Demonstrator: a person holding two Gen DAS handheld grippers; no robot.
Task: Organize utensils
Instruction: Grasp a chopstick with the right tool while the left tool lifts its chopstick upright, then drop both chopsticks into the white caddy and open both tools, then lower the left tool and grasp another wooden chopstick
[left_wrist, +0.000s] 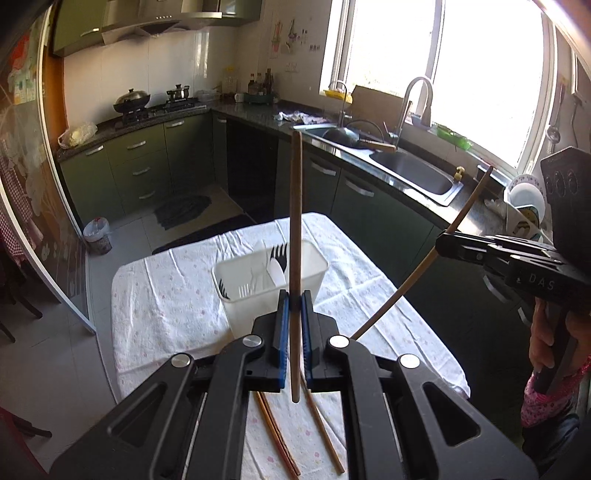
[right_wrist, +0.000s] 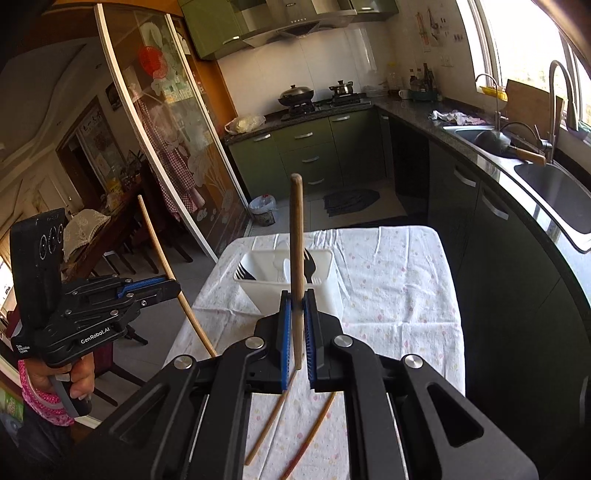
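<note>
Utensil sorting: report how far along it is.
Done: forks and white cutlery stand in the white holder. In hand: each claw, left and right, is shut on a chopstick. Left: two chopsticks on the tablecloth.

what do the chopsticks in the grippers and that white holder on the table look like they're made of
Chopsticks: probably wood or bamboo, given the matte tan-brown surface with no shine. White holder: looks like plastic, with thin, smooth, slightly glossy walls that let light through. Both grippers, left and right, are clamped on one chopstick each.
</note>
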